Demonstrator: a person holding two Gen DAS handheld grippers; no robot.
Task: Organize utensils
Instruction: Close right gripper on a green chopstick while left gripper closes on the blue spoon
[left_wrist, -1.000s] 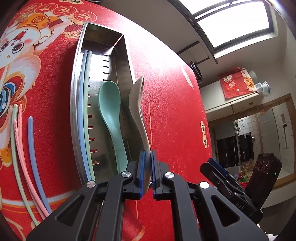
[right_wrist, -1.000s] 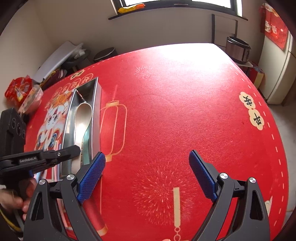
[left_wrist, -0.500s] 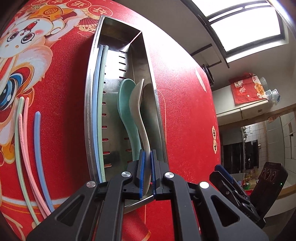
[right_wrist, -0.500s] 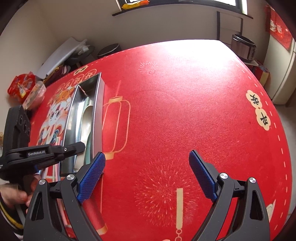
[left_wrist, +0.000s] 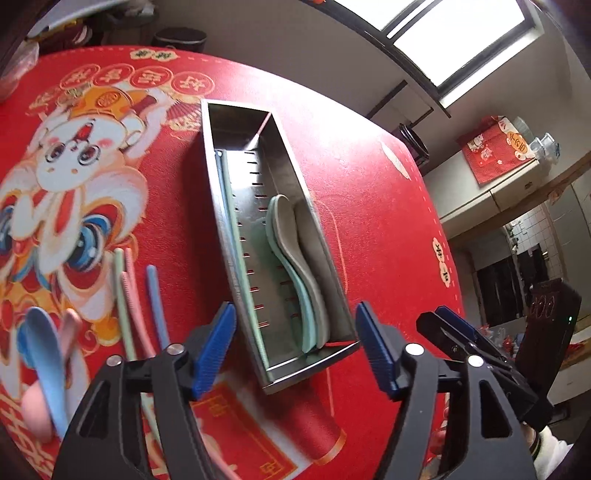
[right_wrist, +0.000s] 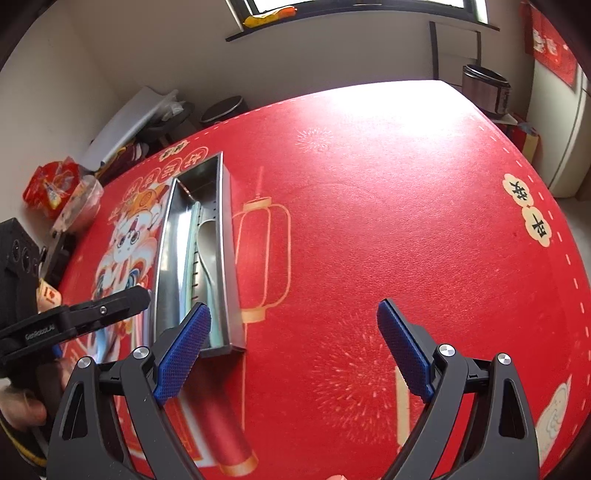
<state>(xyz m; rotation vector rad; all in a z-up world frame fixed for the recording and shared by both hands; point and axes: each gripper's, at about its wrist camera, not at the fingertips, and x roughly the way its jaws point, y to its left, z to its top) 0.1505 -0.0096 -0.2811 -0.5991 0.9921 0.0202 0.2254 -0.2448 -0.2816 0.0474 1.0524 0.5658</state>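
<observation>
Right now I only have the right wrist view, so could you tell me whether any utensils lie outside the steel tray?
Observer: Yes. The left wrist view shows loose chopsticks, green, pink and blue, on the tablecloth left of the tray.
Operator: Thank you. Are any spoons out there too?
Observer: A blue spoon and a pink spoon lie at that view's lower left, blurred.
Operator: Is the left gripper carrying anything?
Observer: No. The left gripper has just been opening its jaws and grips nothing.
</observation>
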